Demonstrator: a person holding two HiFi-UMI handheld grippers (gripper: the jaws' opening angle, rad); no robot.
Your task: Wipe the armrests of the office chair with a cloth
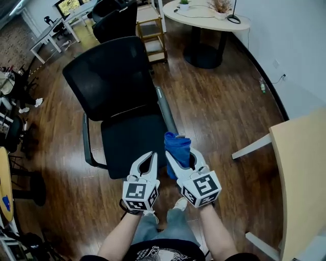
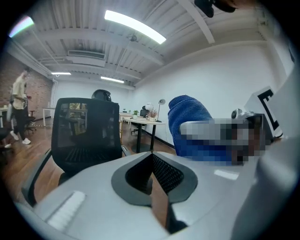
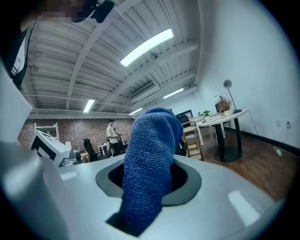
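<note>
A black office chair (image 1: 109,76) with a mesh back faces me, its seat (image 1: 130,145) just beyond both grippers. Its grey right armrest (image 1: 166,109) runs up from the blue cloth (image 1: 177,147); the left armrest (image 1: 86,142) is a thin dark bar. My right gripper (image 1: 181,156) is shut on the bunched cloth (image 3: 152,159), which stands up between its jaws, near the armrest's near end. My left gripper (image 1: 148,159) is shut and holds nothing, hovering over the seat's front. In the left gripper view the chair (image 2: 84,136) stands ahead and the cloth (image 2: 187,117) to the right.
A round white table (image 1: 209,14) stands at the far right by the wall. A beige desk (image 1: 300,173) fills the right edge. A wooden shelf unit (image 1: 151,30) and another dark chair (image 1: 114,18) stand behind the office chair. A person (image 2: 19,105) is far off.
</note>
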